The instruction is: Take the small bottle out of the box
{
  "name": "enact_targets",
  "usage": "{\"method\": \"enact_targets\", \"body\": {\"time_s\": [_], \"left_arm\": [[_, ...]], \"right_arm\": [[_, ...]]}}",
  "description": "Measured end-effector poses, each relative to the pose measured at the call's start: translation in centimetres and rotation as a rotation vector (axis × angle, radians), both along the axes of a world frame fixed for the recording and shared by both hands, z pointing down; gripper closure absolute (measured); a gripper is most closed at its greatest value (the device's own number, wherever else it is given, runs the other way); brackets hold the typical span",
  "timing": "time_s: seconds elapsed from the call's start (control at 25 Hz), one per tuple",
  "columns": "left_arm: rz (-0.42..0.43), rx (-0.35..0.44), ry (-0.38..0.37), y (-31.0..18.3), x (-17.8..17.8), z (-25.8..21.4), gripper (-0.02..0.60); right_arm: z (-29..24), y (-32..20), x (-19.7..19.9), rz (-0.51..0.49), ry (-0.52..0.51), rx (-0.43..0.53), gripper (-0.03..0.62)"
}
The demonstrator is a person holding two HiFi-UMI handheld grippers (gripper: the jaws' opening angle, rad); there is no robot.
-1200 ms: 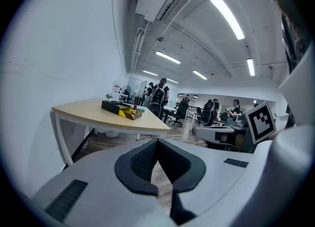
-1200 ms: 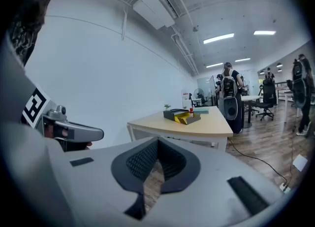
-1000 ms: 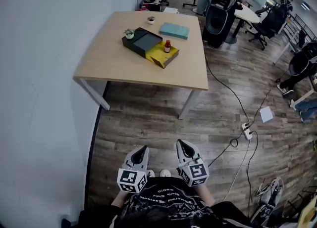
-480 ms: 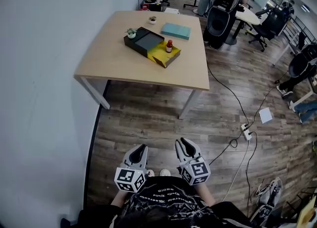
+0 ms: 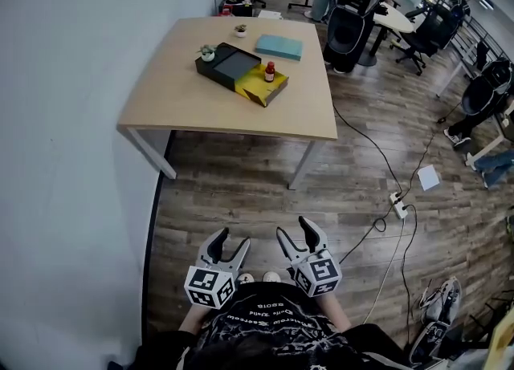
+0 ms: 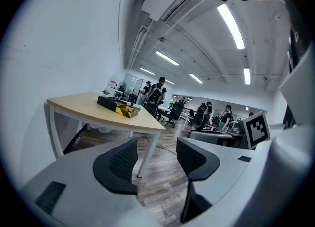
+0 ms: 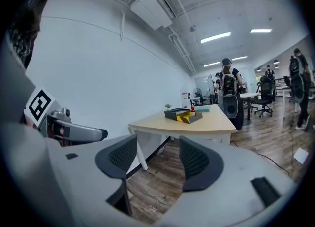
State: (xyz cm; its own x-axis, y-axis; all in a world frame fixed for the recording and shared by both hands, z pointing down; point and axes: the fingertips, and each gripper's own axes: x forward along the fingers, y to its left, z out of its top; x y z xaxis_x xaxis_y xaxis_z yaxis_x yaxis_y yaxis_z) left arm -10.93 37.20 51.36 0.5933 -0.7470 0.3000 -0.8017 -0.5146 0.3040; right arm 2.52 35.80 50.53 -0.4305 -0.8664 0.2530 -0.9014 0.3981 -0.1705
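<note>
The left tool (image 5: pixel 230 240) and right tool (image 5: pixel 295 230) had just swung open, empty, well apart from the small bottle (image 5: pixel 270 71) in the box (image 5: pixel 233 65) on the counter (image 5: pixel 181 91).

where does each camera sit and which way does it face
Head view: on the person's head, looking steeply down at floor and table; shows left gripper, right gripper, shirt.
Left gripper view: on the left gripper, facing the table; shows its empty, just-opened jaws.
Right gripper view: on the right gripper, facing the table; jaws just opened, empty.
Shared: all see the box and bottle.
</note>
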Motion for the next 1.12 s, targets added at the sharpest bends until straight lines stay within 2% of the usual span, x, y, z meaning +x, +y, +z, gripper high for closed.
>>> {"method": "enact_targets", "body": {"time_s": [0.12,0.36,0.72,1.12], "left_arm": [[0.036,0.016,-0.005,0.5,-0.2,-0.2,0.33],[0.04,0.037,0.047,0.4,-2.4,-0.1,0.33],[0.064,0.029,0.026,-0.3,-3.9,1.0,0.33],[0.016,0.031,-0.014,-5.9,-3.1,2.3,0.33]], "right_arm": [[-0.1,0.2,-0.9,0.005,0.001,0.009,0.315],[0.7,0.4,-1.9,0.063,-0.019,0.012,0.315],[1.5,0.4,-3.7,0.097,-0.014,-0.004,0.315],[2.7,-5.5,-2.9,0.054,0.004,-0.002,0.315]]}}
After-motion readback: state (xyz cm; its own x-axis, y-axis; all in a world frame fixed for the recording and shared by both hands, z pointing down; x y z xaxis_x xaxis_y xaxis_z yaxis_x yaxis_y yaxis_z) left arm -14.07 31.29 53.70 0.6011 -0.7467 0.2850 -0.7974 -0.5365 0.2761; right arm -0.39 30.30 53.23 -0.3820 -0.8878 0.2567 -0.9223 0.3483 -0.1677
